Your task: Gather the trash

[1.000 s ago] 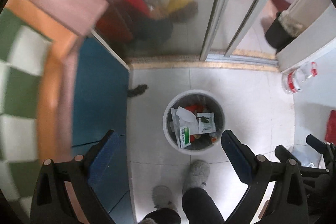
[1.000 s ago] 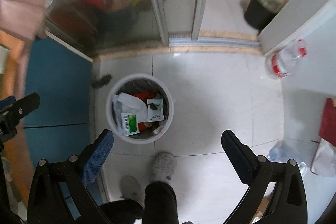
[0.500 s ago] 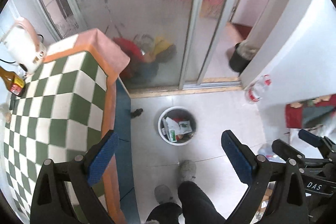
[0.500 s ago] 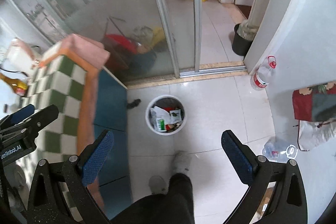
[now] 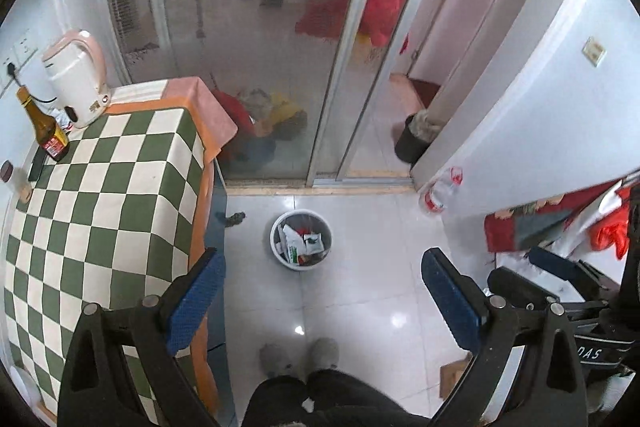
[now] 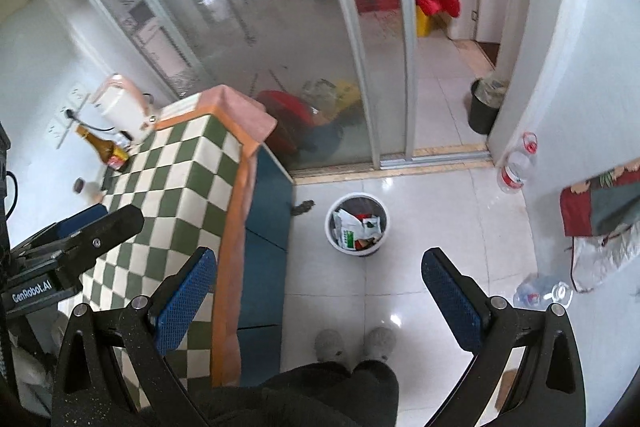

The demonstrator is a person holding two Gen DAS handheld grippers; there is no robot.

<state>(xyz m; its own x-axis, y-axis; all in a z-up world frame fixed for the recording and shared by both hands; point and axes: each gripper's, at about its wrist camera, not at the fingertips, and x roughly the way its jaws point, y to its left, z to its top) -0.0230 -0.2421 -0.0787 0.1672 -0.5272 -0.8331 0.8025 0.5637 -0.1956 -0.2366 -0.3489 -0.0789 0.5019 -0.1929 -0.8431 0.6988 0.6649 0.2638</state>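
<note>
Far below both tongs, left (image 5: 320,295) and right (image 6: 320,295), wide open and empty, the filled trash bin (image 5: 301,241) has receded; collection looks finished.

One white trash bin (image 5: 301,241), one black bin (image 5: 408,145), one kettle (image 5: 76,83), one brown bottle (image 5: 44,129), two grey slippers (image 5: 276,359).

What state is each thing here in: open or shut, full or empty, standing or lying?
left gripper: open, holding nothing.
right gripper: open, holding nothing.
trash bin: upright on the floor, no lid, holding wrappers.
kettle: upright on the table, lid shut.
brown bottle: upright, capped.
plastic bottle by the wall: upright, red cap on.
clear bottle: lying on the floor.
black bucket: upright beyond the doorway.
</note>
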